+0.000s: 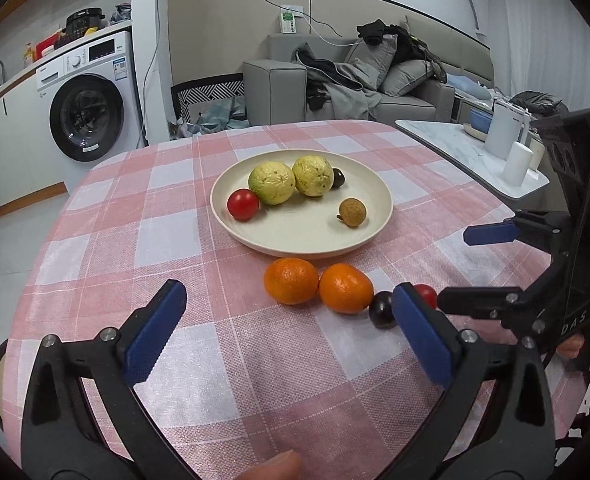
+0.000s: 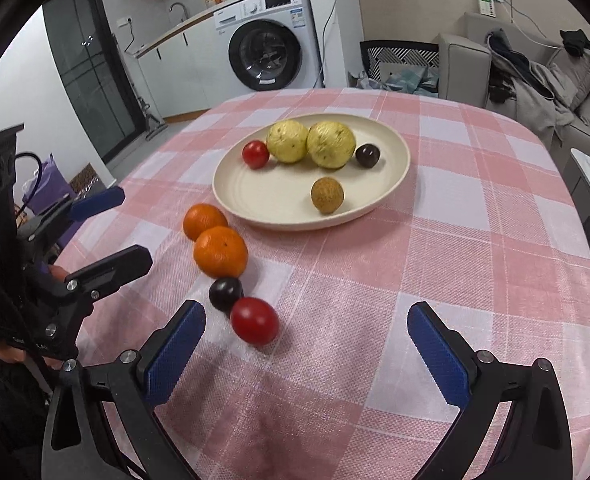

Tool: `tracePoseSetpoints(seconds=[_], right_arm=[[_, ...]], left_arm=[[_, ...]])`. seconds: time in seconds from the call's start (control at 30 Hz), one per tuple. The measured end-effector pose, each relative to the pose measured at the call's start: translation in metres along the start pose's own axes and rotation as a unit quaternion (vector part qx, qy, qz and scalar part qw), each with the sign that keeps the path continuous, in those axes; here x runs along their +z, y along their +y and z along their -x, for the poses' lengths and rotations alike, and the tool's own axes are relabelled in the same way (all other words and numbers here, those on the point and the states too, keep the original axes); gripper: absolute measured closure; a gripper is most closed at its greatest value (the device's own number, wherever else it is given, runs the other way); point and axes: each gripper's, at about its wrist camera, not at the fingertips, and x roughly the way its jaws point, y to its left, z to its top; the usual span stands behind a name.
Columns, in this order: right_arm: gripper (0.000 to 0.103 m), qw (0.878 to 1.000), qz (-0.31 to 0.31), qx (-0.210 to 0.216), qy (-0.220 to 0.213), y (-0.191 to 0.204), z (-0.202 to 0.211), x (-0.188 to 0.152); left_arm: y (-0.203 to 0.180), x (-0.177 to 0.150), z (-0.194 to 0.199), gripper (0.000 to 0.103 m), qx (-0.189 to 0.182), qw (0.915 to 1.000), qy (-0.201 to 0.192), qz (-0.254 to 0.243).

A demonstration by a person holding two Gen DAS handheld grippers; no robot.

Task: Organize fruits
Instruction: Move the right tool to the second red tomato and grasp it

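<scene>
My left gripper point(image 1: 291, 336) is spread wide, its blue pads point(image 1: 153, 334) holding nothing and hovering above the tablecloth point(image 1: 223, 392). My right gripper point(image 2: 307, 352) is equally wide and empty, also clear of the cloth.

In front of both lies a short diagonal row of loose fruit on the cloth: two oranges, the farther orange point(image 2: 203, 221) touching the nearer orange point(image 2: 220, 251), then a dark plum point(image 2: 225, 293) and a red tomato point(image 2: 254, 321), each touching its neighbour. The tomato sits closest to my right gripper, just ahead of its left pad.

Beyond the row, a cream plate point(image 2: 263, 200) rests near the middle of the table. On it are two yellow-green guavas point(image 2: 310, 144) side by side, a second red tomato point(image 2: 255, 154) against the left guava, a second dark plum point(image 2: 367, 155) beside the right guava, and a brown longan point(image 2: 327, 195) alone nearer the front rim.

The cloth is a pink and white check. Behind the table stand a white washing machine point(image 1: 89, 96), a grey sofa point(image 1: 359, 80) piled with clothes, and a side table point(image 1: 447, 140) with white containers.
</scene>
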Motion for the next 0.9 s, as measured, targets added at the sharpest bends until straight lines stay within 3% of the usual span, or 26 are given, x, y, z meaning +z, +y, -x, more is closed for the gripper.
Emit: tracePoseSetpoints(seconds=[0.2,0.27,0.33,0.43,0.67,0.9], right_arm=[[0.002,1.0,0.013,0.016,0.008,0.009,-0.007,-0.004],[0.012,0.999,0.022,0.023,0.009,0.013,-0.007,-0.006],[0.03,0.999,0.029,0.034,0.012,0.018,-0.008,-0.008],[0.04,0.998,0.033,0.043,0.017,0.02,-0.011,-0.009],[0.049,0.997,0.037,0.072,0.019,0.025,-0.011,-0.01],[0.063,0.997,0.04,0.063,0.022,0.028,-0.014,-0.011]], left_arm=[[0.002,-0.003,-0.008,0.001,-0.004,1.0,0.006,0.003],[0.004,-0.004,-0.01,0.001,-0.007,0.9999,0.008,0.008],[0.006,-0.004,-0.011,0.001,-0.008,0.9999,0.008,0.011],[0.006,-0.005,-0.013,0.001,-0.009,0.9999,0.008,0.013],[0.007,-0.005,-0.017,0.001,-0.009,0.9999,0.011,0.01],[0.003,-0.006,-0.018,0.001,-0.011,0.9998,0.013,0.007]])
